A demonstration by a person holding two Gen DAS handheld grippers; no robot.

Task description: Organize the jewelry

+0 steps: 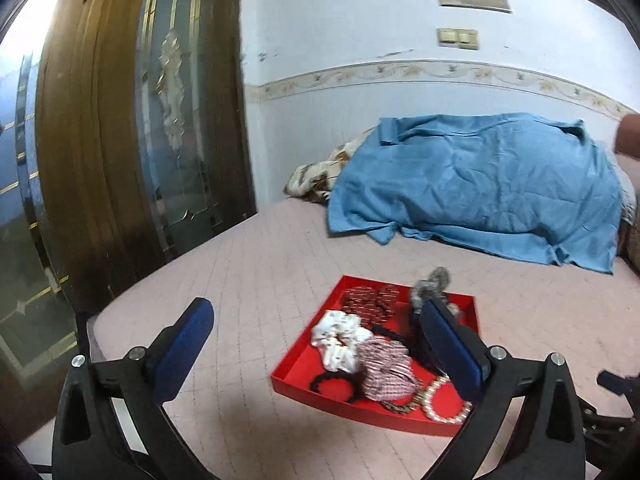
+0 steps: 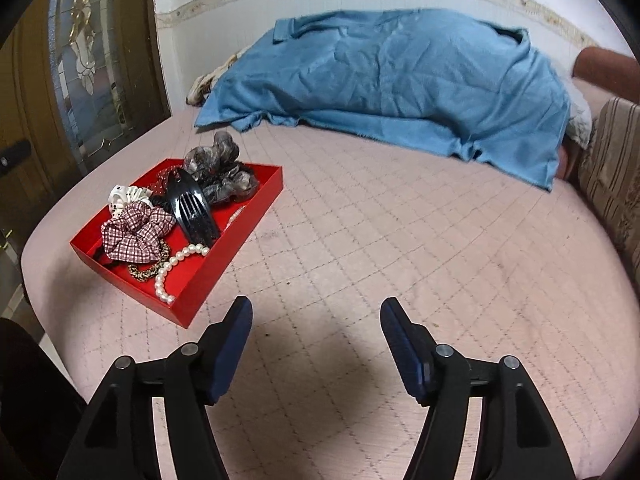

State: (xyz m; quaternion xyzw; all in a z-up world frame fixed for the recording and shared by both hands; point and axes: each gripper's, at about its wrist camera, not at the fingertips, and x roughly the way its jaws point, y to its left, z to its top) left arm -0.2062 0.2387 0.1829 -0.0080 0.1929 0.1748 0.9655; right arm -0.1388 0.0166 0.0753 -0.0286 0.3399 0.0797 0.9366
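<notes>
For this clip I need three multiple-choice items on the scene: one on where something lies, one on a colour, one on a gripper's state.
1. Where does the pearl strand lie?
A. On the blue blanket
B. In the red tray, at its near corner
C. On the bare mattress

2. What colour is the hair comb in the tray?
A. Black
B. White
C. Gold

3. What state is the right gripper in?
A. Shut on a scrunchie
B. Shut on nothing
C. Open, holding nothing

Answers:
1. B: the pearl strand curls inside the red tray, near the corner closest to the right wrist camera.
2. A: the hair comb lies black and glossy across the scrunchies.
3. C: the right gripper has its pads apart, with only the pink mattress between them.
</notes>
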